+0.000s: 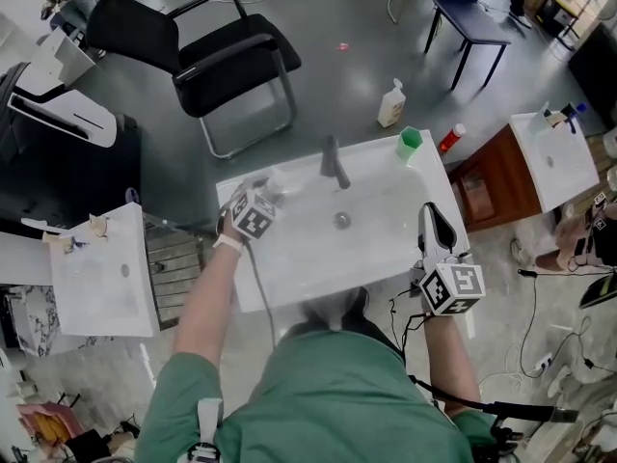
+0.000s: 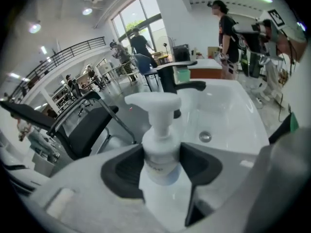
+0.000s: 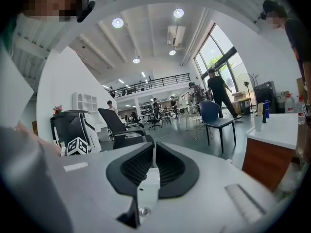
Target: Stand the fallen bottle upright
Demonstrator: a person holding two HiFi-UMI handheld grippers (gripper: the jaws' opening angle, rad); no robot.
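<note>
Status: mid-task. White plastic pump bottle (image 2: 156,130) is pinched at its shoulder between the pads of the left gripper (image 2: 160,174), at the upper left corner of the white rectangular sink basin (image 1: 386,239) in the head view. The pump head points toward the top of the left gripper view, so the tilt looks mostly corrected — judgement only, as the base is hidden. Remaining: set it down on its base, then release. Right gripper (image 3: 152,159) hangs at the basin's right edge — jaws pressed together, empty.
</note>
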